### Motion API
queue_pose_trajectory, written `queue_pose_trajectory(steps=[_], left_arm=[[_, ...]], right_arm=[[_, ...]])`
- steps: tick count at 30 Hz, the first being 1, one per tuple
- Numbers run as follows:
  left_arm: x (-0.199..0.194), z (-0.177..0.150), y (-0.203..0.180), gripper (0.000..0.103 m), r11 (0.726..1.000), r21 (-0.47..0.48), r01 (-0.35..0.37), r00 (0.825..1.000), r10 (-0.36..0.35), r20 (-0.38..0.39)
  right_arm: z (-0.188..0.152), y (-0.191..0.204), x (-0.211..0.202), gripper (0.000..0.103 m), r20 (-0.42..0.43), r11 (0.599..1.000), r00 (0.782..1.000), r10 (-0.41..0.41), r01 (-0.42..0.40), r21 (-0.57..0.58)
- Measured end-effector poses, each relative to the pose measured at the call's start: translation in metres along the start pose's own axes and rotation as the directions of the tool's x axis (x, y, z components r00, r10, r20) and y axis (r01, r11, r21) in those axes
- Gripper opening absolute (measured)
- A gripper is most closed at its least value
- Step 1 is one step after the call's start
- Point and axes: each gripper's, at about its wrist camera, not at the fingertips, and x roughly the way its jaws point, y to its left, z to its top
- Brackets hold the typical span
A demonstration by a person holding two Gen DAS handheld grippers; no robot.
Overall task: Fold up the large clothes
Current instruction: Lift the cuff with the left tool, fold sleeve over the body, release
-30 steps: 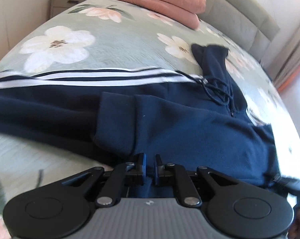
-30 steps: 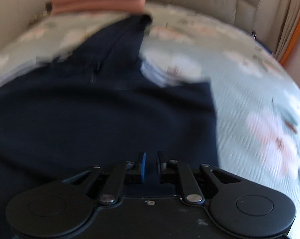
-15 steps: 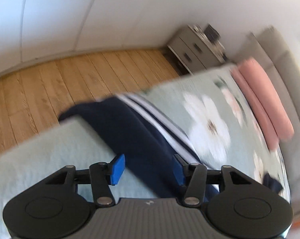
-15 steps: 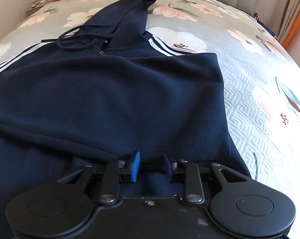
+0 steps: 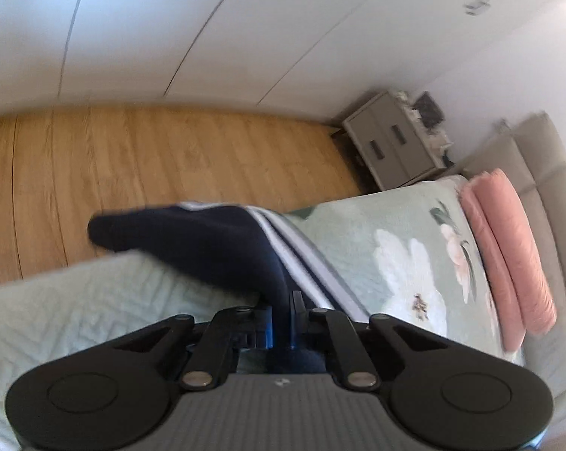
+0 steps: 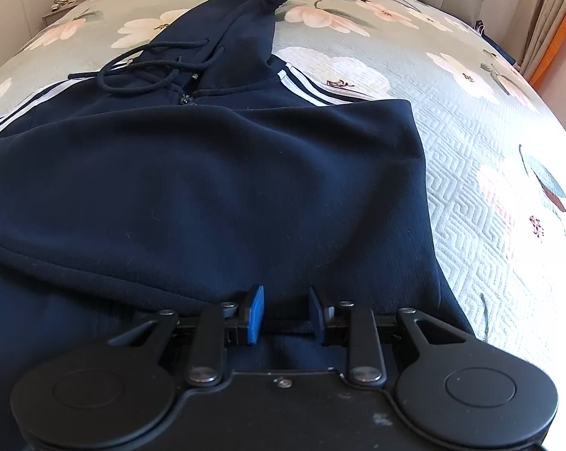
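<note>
Left gripper [image 5: 282, 319] pinched soft striped hoodie sleeve [image 5: 215, 248] ahead; right gripper [image 6: 286, 314] spread over limp, heavy hoodie [image 6: 208, 188] hem.

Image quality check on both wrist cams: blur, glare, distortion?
Left wrist: motion-blurred throughout, including the sleeve pinched in the left gripper; fisheye bends the floor. Right wrist: sharp on the hoodie; quilt washed out at right; right gripper open.

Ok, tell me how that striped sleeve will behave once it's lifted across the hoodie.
The sleeve, pinched in the left gripper, will probably droop: its far end already hangs past the bed. The thick hoodie fleece looks fairly heavy, so it may drag. It seems unlikely to slip.
</note>
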Motion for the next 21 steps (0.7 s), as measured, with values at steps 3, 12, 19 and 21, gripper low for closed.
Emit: queue_pose_trajectory(steps=[3,12,19,21], left_arm=[[-0.043,-0.01,-0.044,0.008,0.975,0.222,0.002,0.995,-0.023,0.093],[-0.155,-0.137,-0.19,0.009,0.656,0.732,0.181,0.931,-0.354,0.087],[-0.129,-0.341,-0.252,0.019,0.089,0.938,0.334,0.915,-0.269,-0.3],[-0.109,-0.39,-0.236,0.019,-0.032,0.948,0.317,0.938,-0.136,-0.318]], right_arm=[[-0.001,-0.001,-0.001,0.034,0.003,1.0,1.0,0.006,-0.006,0.005],[-0.001,-0.008,-0.006,0.034,0.008,0.998,0.999,0.04,-0.04,0.043],[-0.01,-0.027,-0.018,0.039,0.01,0.992,0.998,0.069,-0.07,0.105],[-0.012,-0.034,-0.022,0.039,0.007,0.99,0.998,0.067,-0.067,0.12]])
